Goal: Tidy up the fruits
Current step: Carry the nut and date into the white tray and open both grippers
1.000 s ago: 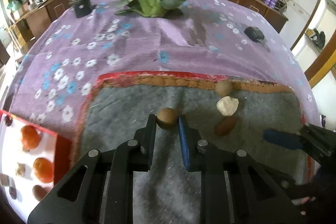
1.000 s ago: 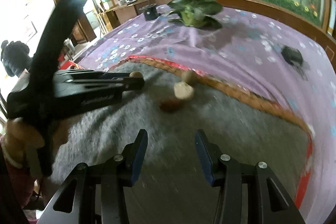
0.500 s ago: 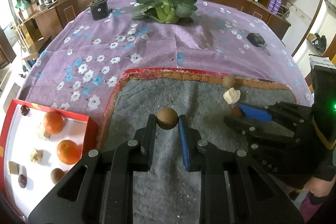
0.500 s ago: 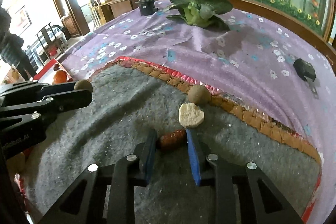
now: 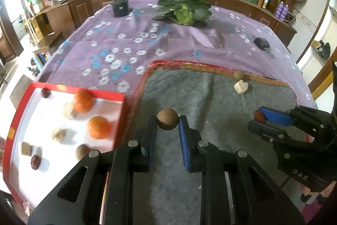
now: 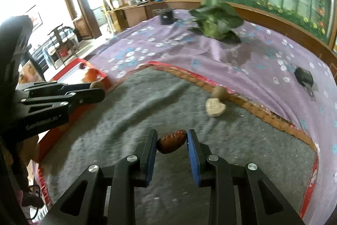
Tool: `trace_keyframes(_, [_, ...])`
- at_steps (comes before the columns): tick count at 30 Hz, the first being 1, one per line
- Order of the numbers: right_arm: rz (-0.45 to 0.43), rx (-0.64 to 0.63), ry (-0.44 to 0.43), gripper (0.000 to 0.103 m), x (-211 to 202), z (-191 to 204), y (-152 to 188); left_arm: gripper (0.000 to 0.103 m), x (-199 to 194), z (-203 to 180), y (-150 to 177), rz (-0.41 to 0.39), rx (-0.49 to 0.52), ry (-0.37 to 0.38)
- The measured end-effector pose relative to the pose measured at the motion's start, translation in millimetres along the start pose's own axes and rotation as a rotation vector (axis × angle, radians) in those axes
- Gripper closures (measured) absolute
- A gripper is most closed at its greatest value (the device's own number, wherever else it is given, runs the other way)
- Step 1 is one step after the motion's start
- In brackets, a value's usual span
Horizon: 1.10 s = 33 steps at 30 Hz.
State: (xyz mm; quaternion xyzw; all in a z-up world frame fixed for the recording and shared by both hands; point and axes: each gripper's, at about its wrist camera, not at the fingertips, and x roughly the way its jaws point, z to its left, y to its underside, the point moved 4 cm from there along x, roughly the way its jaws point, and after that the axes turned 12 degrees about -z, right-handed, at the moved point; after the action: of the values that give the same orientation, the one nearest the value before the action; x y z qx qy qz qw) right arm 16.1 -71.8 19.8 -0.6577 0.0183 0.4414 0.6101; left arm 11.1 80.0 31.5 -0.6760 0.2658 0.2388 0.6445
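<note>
Grey mat beside the tray: our left gripper clamps a brown ball, right gripper a date, both lifted for sorting.

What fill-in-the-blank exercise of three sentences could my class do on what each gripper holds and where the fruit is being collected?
1. The left gripper is shut on a round ______ fruit.
2. The right gripper holds a wrinkled ______ date.
3. Two ______ lie in the red-rimmed tray.

Missing words: brown; red; oranges
</note>
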Motion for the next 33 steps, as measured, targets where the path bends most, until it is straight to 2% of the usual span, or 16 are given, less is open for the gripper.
trace_keyframes(12, [-0.016, -0.108, -0.099, 0.075, -7, 79, -10, 0.083, -48, 55, 13, -0.058, -0.065, -0.062])
trace_keyframes(24, [-0.012, -0.198, -0.175, 0.075, 7, 147, -23, 0.083, -77, 125, 37, -0.061, -0.126, -0.149])
trace_keyframes(29, [-0.002, -0.213, -0.222, 0.075, 19, 174, -27, 0.083, -83, 151, 48, -0.049, -0.146, -0.191])
trace_keyframes(33, [0.007, -0.216, -0.279, 0.075, 31, 195, -31, 0.083, -84, 164, 57, -0.035, -0.15, -0.195])
